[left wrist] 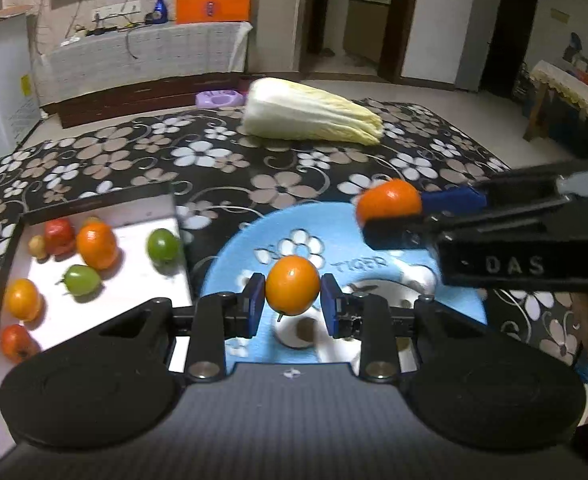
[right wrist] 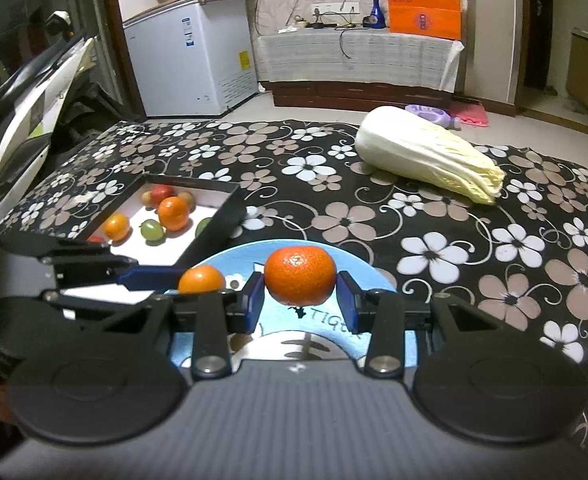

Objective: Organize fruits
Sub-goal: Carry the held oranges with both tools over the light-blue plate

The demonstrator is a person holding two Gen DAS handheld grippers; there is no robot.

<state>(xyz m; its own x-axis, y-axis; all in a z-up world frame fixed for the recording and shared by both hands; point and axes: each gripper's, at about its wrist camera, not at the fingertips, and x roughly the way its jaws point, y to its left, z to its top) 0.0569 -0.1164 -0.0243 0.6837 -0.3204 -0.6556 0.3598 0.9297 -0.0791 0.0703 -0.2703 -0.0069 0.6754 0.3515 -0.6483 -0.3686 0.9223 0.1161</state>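
Note:
My left gripper (left wrist: 292, 303) is shut on a small orange fruit (left wrist: 291, 290) and holds it above the blue plate (left wrist: 245, 248). My right gripper (right wrist: 300, 295) is shut on a mandarin (right wrist: 300, 276), also above the blue plate (right wrist: 237, 256). In the left wrist view the right gripper (left wrist: 388, 212) comes in from the right with the mandarin (left wrist: 390, 200). In the right wrist view the left gripper's fruit (right wrist: 201, 279) shows at the left. A white tray with a black rim (left wrist: 93, 204) at the left holds several red, orange and green fruits; it also shows in the right wrist view (right wrist: 229, 208).
A napa cabbage (left wrist: 310, 114) lies at the far side of the floral tablecloth (left wrist: 197, 168); it shows in the right wrist view (right wrist: 426, 154) at the far right. A white freezer (right wrist: 189, 64) and a covered bench stand beyond the table.

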